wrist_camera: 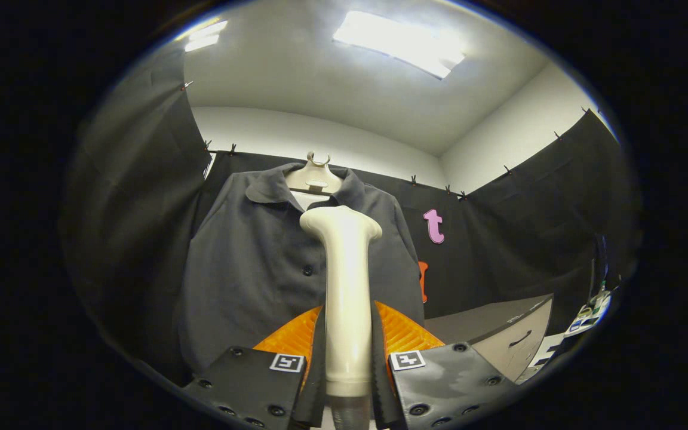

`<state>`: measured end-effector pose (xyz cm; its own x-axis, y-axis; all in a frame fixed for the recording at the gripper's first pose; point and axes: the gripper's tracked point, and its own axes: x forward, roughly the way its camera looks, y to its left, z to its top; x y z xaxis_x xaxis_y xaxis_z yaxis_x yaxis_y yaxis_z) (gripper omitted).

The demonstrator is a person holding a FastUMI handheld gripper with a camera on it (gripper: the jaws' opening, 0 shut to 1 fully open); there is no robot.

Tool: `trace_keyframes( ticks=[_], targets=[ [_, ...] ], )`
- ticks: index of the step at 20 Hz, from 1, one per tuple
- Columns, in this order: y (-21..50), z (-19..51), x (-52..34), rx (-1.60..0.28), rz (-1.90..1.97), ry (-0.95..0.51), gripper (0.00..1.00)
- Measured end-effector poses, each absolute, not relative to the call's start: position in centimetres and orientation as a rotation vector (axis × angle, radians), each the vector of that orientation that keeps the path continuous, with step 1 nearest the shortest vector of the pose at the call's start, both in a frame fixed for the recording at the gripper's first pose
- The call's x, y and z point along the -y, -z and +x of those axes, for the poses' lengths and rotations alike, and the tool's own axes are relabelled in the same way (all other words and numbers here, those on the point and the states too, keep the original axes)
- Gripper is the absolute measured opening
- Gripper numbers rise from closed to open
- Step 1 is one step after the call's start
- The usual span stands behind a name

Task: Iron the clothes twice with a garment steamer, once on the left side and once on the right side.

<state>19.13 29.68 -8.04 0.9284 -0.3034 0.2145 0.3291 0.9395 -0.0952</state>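
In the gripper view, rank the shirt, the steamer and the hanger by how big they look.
1. Shirt, largest by far.
2. Steamer, held between the fingers of the gripper; it sits much nearer the camera, so its apparent size is inflated.
3. Hanger, smallest; only its top shows above the collar.

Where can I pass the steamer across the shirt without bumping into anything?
The gripper is shut on the garment steamer, whose head sits before the button placket. The dark shirt shows a broad bare panel between the buttons and the black cloth wall. The other side is tighter: a narrow strip, with a grey cabinet beyond. Crowded around the collar and hanger.
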Motion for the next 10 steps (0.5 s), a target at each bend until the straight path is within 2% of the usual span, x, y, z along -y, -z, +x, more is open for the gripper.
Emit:
trace_keyframes(
  ticks=[10],
  targets=[
    [10.8, 23.4, -26.5, 0.118, -0.135, 0.347, 0.39]
  ],
)
